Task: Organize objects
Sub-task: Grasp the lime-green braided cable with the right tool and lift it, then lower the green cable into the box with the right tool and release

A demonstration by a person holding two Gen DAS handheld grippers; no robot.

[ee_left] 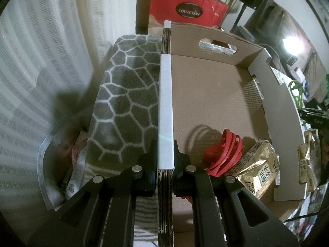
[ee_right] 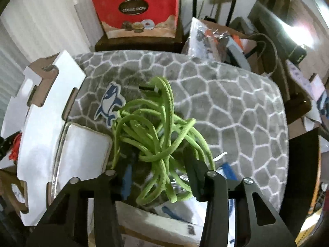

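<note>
The box sits on the blanket, holding a band and a packet in its near corner. Right of the box, a cord lies on the blanket beside a sticker.

Pale striped curtains hang along the left, a red paper bag printed "COLLECTION" stands at the back on a dark stand, black tripod legs rise beside it, and a bright lamp glares at the cluttered right.
</note>
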